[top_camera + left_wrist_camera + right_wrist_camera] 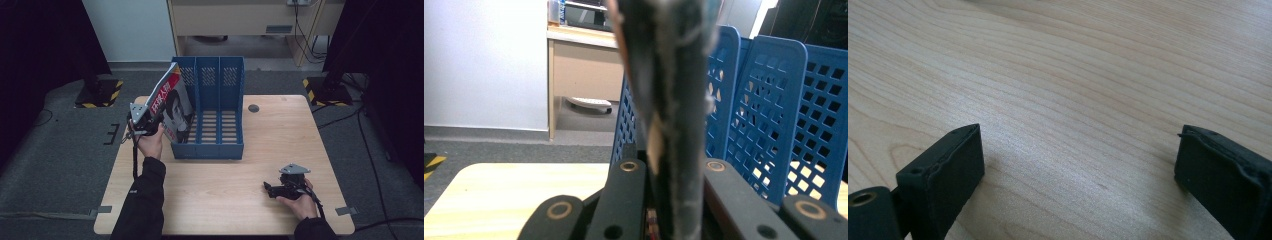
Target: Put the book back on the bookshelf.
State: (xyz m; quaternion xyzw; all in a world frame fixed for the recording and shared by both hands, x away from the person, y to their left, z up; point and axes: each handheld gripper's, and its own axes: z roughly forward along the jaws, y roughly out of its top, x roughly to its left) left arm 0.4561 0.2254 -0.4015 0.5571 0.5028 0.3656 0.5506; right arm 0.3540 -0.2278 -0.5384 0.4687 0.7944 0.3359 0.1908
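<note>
A magazine [173, 102] with a red and black cover stands tilted against the left side of a blue three-slot file rack [216, 145] on the wooden table [225, 185]. My left gripper [148, 121] is shut on the magazine's lower edge. In the left gripper view the magazine's spine [671, 100] rises edge-on between the two black jaws, with the blue rack [774, 115] just behind it. My right gripper [268, 189] rests low on the table near the front right, open. Bare wood [1083, 100] lies between its spread fingertips [945, 170].
A round cable hole [253, 108] sits in the table behind the rack. Black stands with yellow-striped bases [325, 90] flank the table on grey carpet. A wooden desk [240, 20] stands against the back wall.
</note>
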